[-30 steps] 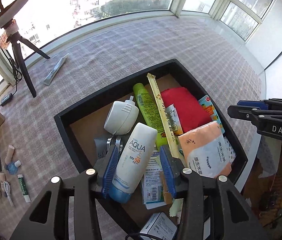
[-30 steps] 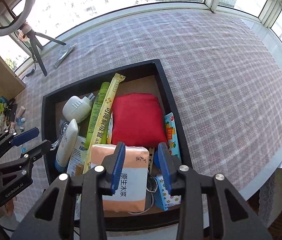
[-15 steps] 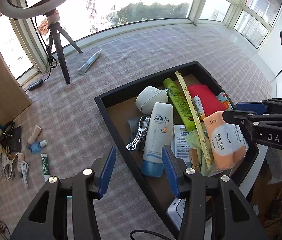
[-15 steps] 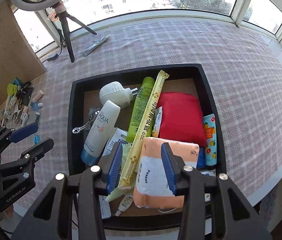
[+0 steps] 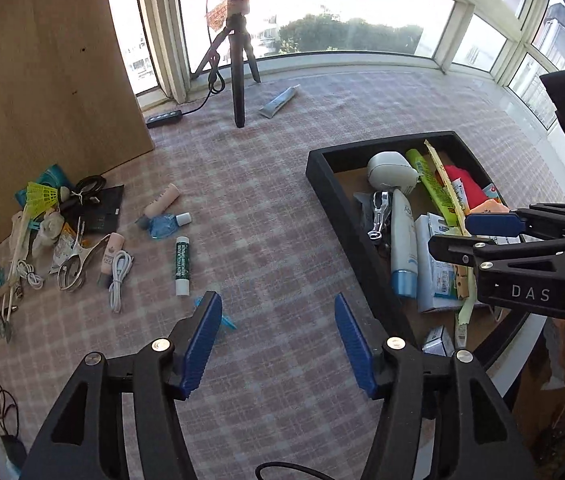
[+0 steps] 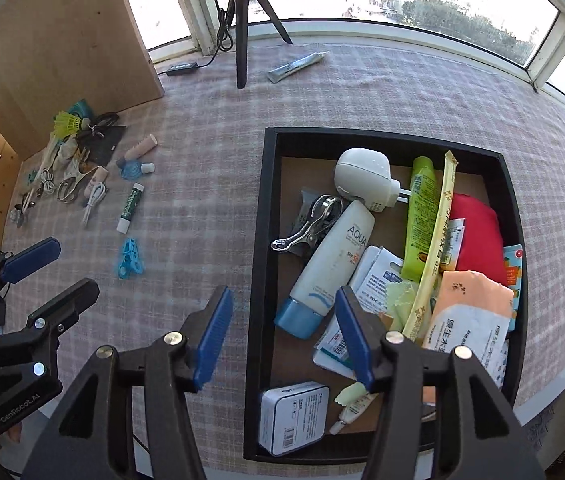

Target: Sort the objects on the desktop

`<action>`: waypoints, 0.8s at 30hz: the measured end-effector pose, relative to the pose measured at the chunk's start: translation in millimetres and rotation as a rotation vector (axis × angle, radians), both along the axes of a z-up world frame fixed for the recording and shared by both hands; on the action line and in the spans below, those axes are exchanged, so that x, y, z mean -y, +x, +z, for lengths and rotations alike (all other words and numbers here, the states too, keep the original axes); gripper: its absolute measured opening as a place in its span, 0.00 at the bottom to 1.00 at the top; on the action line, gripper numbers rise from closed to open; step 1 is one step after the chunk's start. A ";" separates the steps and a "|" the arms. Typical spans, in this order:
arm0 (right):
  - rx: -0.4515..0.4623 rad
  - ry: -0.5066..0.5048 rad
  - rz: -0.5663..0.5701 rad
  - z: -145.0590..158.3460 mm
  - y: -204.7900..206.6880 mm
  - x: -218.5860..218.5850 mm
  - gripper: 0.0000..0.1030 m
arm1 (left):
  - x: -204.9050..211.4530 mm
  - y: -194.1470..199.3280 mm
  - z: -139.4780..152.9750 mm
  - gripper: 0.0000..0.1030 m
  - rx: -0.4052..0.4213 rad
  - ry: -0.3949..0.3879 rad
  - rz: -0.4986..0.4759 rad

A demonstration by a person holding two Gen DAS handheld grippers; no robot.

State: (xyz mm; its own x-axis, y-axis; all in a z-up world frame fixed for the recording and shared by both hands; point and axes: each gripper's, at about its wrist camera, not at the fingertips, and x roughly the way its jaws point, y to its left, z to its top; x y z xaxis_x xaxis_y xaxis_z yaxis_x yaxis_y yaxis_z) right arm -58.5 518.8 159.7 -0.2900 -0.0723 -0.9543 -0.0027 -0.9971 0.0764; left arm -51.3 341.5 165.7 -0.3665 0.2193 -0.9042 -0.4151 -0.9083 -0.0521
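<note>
Both grippers are empty with their jaws spread apart: the left gripper point(image 5: 276, 342) hangs over bare checked tablecloth point(image 5: 266, 208), and the right gripper point(image 6: 282, 332) straddles the left wall of the black tray point(image 6: 258, 240). The tray already holds a sunscreen tube point(image 6: 330, 264), a white plug point(image 6: 364, 178), a red pouch point(image 6: 474, 236) and a tissue pack point(image 6: 466, 312). What is left to sort lies at ten o'clock in the left view: a green-and-white lip balm stick point(image 5: 182, 266), a white cable point(image 5: 118, 272), a small blue bottle point(image 5: 162, 226) and a blue clip point(image 6: 130, 264) nearest the fingers. The stick looks light, stiff and smooth, apt to roll, so I would pinch it across its middle.
</note>
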 end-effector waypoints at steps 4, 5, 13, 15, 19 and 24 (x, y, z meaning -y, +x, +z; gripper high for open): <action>-0.008 -0.008 0.041 -0.7 -2.0 38.9 0.52 | 37.8 1.8 -2.9 0.55 0.008 -0.009 0.055; -0.013 -0.007 0.049 -0.5 -2.0 48.2 0.52 | 46.9 3.8 -3.5 0.55 0.008 -0.012 0.068; -0.046 -0.003 0.116 0.1 0.7 118.8 0.52 | 115.9 14.6 -18.0 0.55 0.024 -0.043 0.173; -0.056 0.000 0.127 -0.9 3.0 134.8 0.52 | 132.5 17.9 -22.2 0.57 0.025 -0.052 0.205; -0.091 0.017 0.140 -4.5 12.2 164.3 0.52 | 164.5 29.5 -25.2 0.64 0.013 -0.029 0.258; -0.112 0.005 0.132 -12.9 25.3 193.4 0.52 | 200.9 42.4 -30.1 0.64 -0.001 -0.013 0.330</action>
State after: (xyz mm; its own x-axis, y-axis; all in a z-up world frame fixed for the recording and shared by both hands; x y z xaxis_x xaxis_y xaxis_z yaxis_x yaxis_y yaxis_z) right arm -33.2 325.3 146.8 -0.3830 -0.1124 -0.9169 0.1364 -0.9886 0.0642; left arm -8.9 140.6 135.6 -0.4164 0.0774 -0.9059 -0.0983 -0.9944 -0.0398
